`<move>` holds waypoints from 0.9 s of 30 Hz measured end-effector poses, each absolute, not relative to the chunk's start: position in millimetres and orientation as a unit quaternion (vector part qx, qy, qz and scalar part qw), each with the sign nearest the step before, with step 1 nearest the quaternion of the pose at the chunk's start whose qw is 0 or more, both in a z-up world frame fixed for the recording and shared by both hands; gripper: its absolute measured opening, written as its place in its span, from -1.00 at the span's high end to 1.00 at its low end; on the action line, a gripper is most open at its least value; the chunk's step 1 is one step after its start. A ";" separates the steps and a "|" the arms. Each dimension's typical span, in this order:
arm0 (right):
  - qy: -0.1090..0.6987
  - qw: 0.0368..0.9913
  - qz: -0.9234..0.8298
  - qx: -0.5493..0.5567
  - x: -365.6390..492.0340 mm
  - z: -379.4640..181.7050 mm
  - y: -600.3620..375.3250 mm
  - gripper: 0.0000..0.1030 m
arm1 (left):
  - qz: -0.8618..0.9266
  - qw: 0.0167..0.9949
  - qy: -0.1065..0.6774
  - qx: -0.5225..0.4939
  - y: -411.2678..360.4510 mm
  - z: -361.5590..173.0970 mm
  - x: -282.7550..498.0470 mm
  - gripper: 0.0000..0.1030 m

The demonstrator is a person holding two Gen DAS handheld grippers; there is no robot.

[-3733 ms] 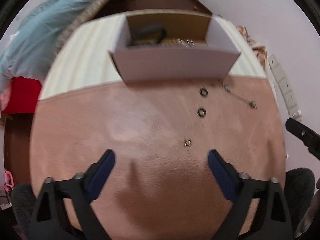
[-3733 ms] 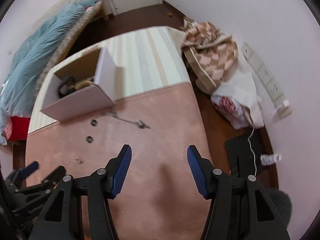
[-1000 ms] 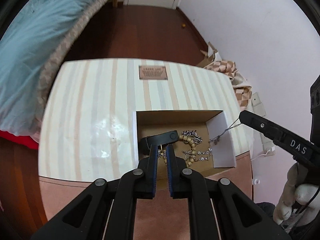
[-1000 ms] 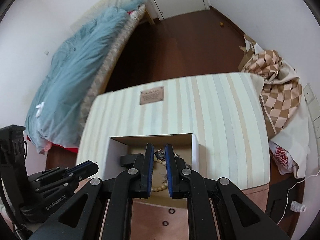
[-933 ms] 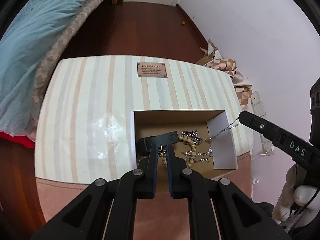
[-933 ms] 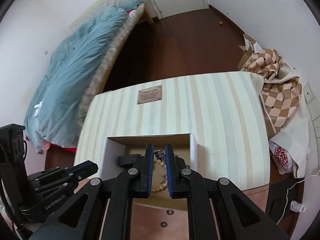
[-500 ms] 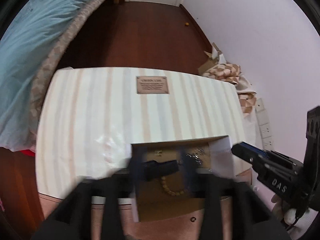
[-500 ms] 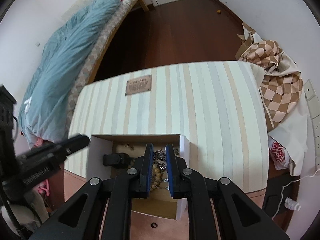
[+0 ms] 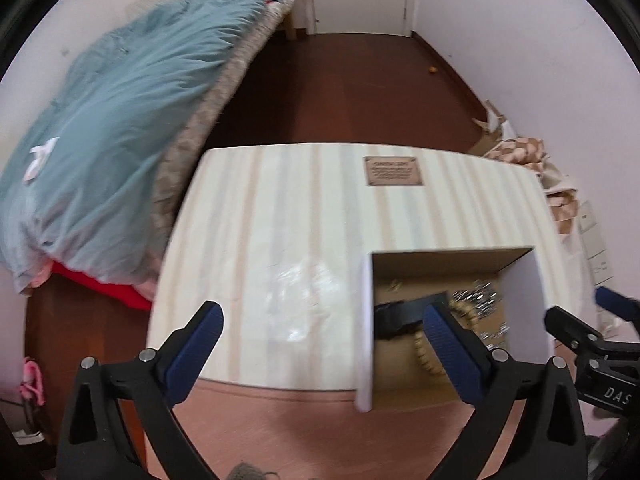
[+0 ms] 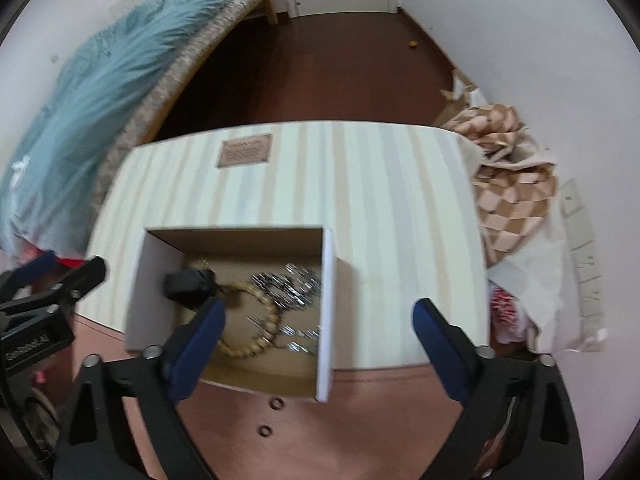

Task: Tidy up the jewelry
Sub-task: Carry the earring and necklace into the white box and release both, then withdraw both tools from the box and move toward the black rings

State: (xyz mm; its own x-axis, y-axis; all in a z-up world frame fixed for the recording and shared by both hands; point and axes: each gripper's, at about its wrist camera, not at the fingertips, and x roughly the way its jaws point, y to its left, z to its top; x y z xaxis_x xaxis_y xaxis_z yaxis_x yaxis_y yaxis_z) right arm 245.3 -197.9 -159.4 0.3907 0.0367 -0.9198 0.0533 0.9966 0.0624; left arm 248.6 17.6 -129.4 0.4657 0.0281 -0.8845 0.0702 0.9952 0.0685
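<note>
— Where is the jewelry sitting?

— I'm seeing the bead bracelet point(image 10: 256, 344) and silver chains point(image 10: 292, 280) lying inside the open cardboard box point(image 10: 326, 312); two dark rings point(image 10: 277, 403) are lying on the pink mat just outside it.

— And the jaws?

— My left gripper point(image 9: 324, 344) and right gripper point(image 10: 316, 336) are both hanging wide, holding nothing. The black item point(image 10: 190, 282) might be a watch.

White walls point(image 10: 500, 20), dark wood floor point(image 10: 320, 60), blue-quilted bed point(image 9: 120, 120).
</note>
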 end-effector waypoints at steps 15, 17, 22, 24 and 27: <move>0.542 0.839 -0.037 0.028 186.5 -143.2 -190.3 -0.93 | -0.007 0.855 0.517 0.050 16.6 -127.9 186.0 -0.99; 0.531 0.846 -0.040 0.024 178.4 -131.3 -189.3 -0.93 | -0.008 0.860 0.509 0.046 16.1 -117.9 176.5 -0.99; 0.500 0.865 -0.045 0.018 152.6 -98.9 -187.4 -0.93 | -0.013 0.873 0.486 0.037 14.5 -89.8 150.5 -0.99; 0.489 0.871 -0.044 0.019 142.1 -86.1 -188.2 -0.93 | -0.011 0.879 0.475 0.039 13.1 -76.1 140.4 -0.99; 0.471 0.881 -0.043 0.023 125.7 -67.9 -188.1 -0.93 | -0.009 0.888 0.458 0.036 13.3 -55.4 127.1 -0.99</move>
State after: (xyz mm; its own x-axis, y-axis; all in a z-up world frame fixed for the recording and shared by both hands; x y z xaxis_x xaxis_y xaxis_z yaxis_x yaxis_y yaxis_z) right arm 125.7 -188.1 -67.9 0.5517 -0.0547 -0.8322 0.0984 0.9951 -0.0002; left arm 127.1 13.3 -55.4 0.5811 0.0162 -0.8137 0.0494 0.9973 0.0551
